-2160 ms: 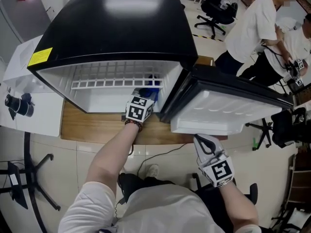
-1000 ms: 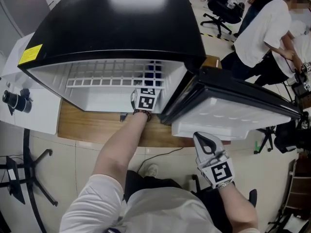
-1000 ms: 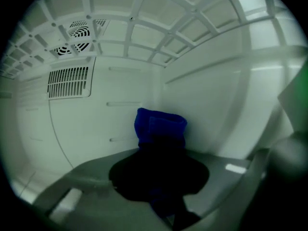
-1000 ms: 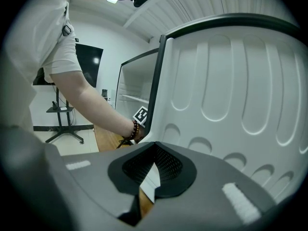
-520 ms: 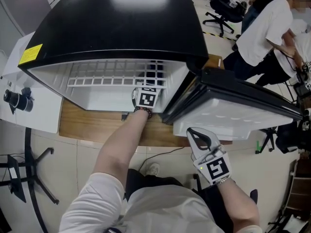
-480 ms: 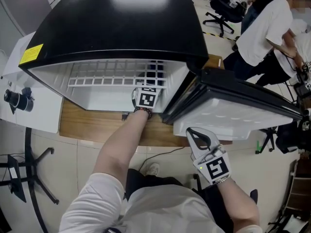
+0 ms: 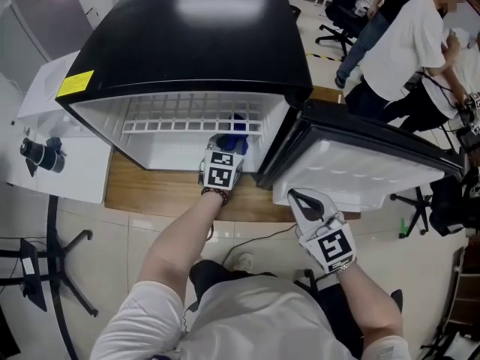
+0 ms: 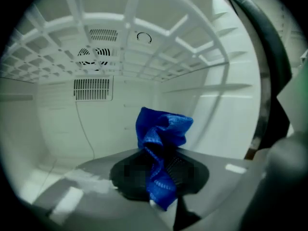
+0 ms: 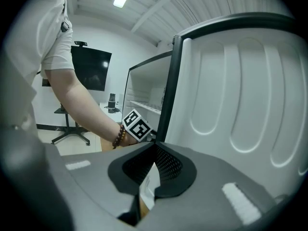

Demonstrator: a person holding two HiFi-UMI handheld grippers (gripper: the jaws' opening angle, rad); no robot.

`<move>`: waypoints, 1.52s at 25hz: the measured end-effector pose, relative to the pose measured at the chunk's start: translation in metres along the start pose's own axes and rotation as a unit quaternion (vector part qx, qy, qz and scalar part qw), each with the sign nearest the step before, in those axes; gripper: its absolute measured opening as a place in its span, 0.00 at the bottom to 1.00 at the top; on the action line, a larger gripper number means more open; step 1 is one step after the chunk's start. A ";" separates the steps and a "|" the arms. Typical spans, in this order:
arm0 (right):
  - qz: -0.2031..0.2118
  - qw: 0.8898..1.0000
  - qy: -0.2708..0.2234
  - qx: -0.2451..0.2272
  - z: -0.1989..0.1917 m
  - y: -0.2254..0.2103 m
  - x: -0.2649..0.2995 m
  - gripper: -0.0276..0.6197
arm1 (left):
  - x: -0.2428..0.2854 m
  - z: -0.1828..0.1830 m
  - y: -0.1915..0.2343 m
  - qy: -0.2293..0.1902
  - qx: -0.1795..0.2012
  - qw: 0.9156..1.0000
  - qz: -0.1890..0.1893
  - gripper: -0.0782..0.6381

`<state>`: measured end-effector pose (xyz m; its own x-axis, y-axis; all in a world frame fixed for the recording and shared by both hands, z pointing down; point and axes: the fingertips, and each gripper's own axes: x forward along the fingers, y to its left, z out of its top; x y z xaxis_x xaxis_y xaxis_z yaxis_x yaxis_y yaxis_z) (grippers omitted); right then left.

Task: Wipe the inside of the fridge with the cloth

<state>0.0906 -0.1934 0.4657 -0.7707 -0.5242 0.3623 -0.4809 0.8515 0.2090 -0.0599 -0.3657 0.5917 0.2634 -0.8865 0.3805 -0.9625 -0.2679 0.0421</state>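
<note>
The blue cloth (image 8: pixel 161 143) is pinched in the left claw (image 8: pixel 160 173), whose jaws clench on its lower end. It stands bunched from the tips, its long axis roughly upright, and rises just ahead of the claw inside the fridge (image 7: pixel 195 43). Beyond it lies the white back wall (image 8: pixel 57 124), to the claw's right the side wall (image 8: pixel 211 109), and overhead the wire shelf (image 8: pixel 120 47). I judge the cloth apart from all of them, so the coming wipe turns on pressing it forward or sideways onto a wall. The right claw (image 7: pixel 300 199) is clenched on nothing, outside by the open door (image 7: pixel 360 178), so the left hand is the nearer. The head view shows only scraps of blue under the shelf, whereas the left gripper view shows the grip and the vents.
</note>
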 end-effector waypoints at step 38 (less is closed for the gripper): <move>0.133 0.984 -0.003 0.117 0.088 0.123 0.018 0.32 | -0.293 0.072 -0.118 -0.082 0.127 0.858 -0.492 0.23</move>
<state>-0.0190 -0.0987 0.4183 -0.8844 -0.2836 0.3706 -0.3441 0.9328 -0.1073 -0.0186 -0.1008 0.4089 0.9652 -0.2210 0.1397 -0.2307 -0.9713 0.0573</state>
